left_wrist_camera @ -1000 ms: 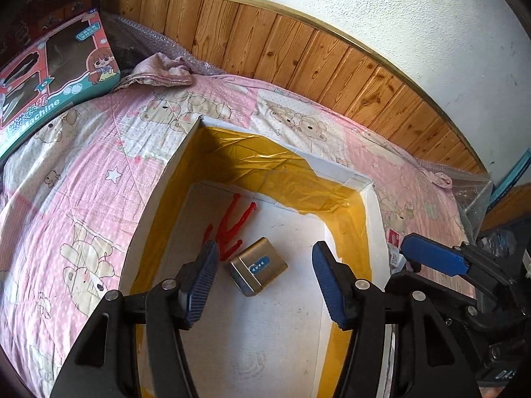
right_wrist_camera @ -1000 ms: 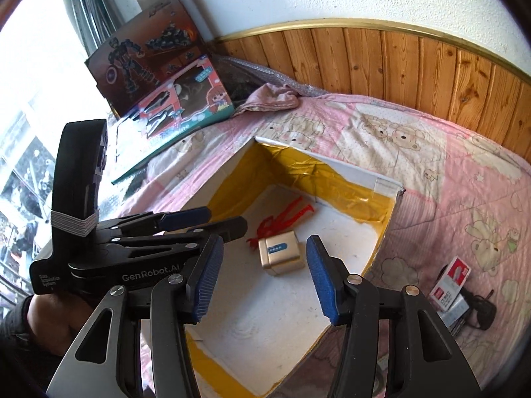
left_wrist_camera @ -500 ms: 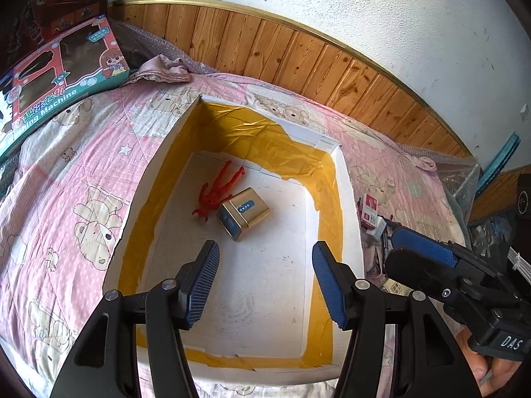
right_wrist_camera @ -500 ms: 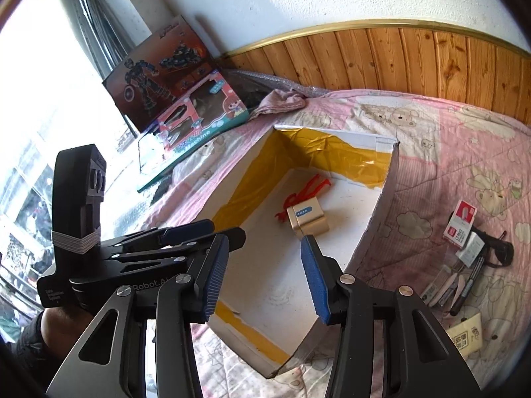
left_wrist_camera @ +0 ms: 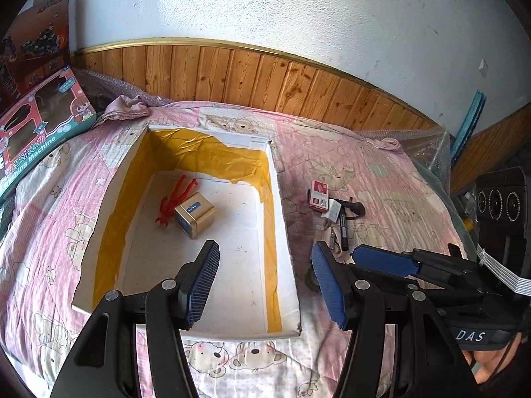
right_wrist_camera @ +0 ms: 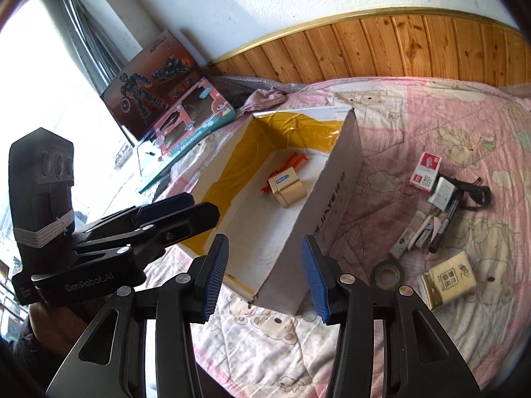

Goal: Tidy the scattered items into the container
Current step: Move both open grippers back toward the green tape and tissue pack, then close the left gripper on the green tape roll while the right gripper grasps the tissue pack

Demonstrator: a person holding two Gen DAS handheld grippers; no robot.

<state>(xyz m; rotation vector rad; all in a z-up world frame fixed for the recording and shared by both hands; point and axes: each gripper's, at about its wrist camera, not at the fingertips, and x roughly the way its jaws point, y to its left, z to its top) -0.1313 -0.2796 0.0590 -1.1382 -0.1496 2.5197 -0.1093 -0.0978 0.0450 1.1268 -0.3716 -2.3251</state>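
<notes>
1. Two things already lie in the container [left_wrist_camera: 277, 219], a white open box lined with yellow tape that sits on the pink bed [left_wrist_camera: 59, 179] toward its wall side: a gold tin [left_wrist_camera: 195, 215] and a red toy [left_wrist_camera: 174, 199] touching it.
2. Several scattered items wait on the bed to the right of the box: a red-and-white small box [right_wrist_camera: 425, 169], a white charger [right_wrist_camera: 442, 193] with a black cable [right_wrist_camera: 478, 195], a black marker [right_wrist_camera: 443, 229], a roll of dark tape [right_wrist_camera: 387, 273] and a yellowish tissue pack [right_wrist_camera: 448, 280].
3. Both grippers are empty with jaws apart: the left gripper [left_wrist_camera: 265, 285] hangs over the near right corner of the box, the right gripper [right_wrist_camera: 265, 275] over that same near corner seen from the outer side.
4. What decides the coming move, as I judge it: the pile lies to the right of the box, so the right gripper is the nearer one; the tape roll is just right of its right fingertip.
5. The marker's long axis runs roughly away from the near edge of the bed toward the wall, so the jaws would need to close across it, side to side.
6. The pile is crowded, with the marker, charger and cable touching, so a single item may drag a neighbour.
</notes>
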